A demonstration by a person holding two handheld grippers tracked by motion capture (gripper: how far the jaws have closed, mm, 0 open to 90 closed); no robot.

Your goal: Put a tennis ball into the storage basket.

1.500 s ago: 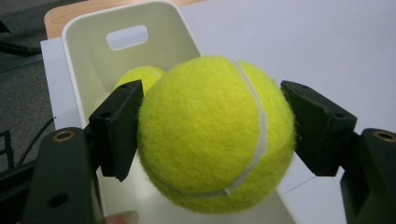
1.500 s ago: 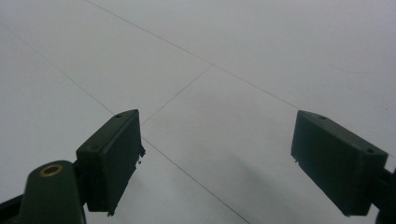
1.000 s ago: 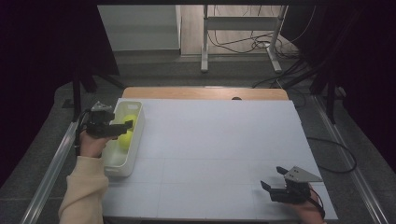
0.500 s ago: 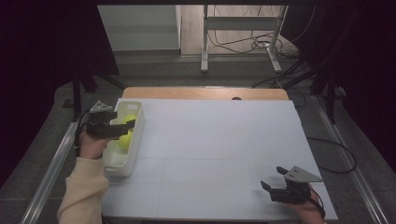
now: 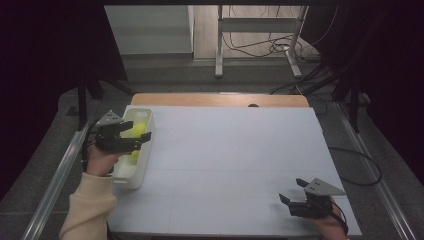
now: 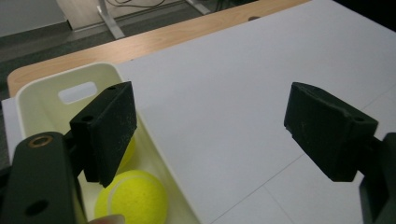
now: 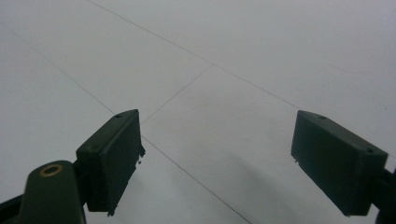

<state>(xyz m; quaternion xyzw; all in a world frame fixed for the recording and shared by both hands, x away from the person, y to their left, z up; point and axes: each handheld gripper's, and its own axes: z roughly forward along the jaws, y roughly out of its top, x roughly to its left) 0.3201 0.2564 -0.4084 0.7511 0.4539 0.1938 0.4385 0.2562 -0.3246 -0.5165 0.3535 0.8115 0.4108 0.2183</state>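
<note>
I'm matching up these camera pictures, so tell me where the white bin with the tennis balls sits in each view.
High view: the white bin sits at the table's left edge, under the left gripper.
Left gripper view: the bin fills the lower left, behind the left-hand jaw.
Right gripper view: not in it; bare table lies ahead.
Shared landmark: the yellow tennis ball inside the bin.

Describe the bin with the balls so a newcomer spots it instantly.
Start at the white table and go to its left edge, under the left gripper. The cream bin there is long and open-topped, with a handle slot, and holds yellow tennis balls.
</note>
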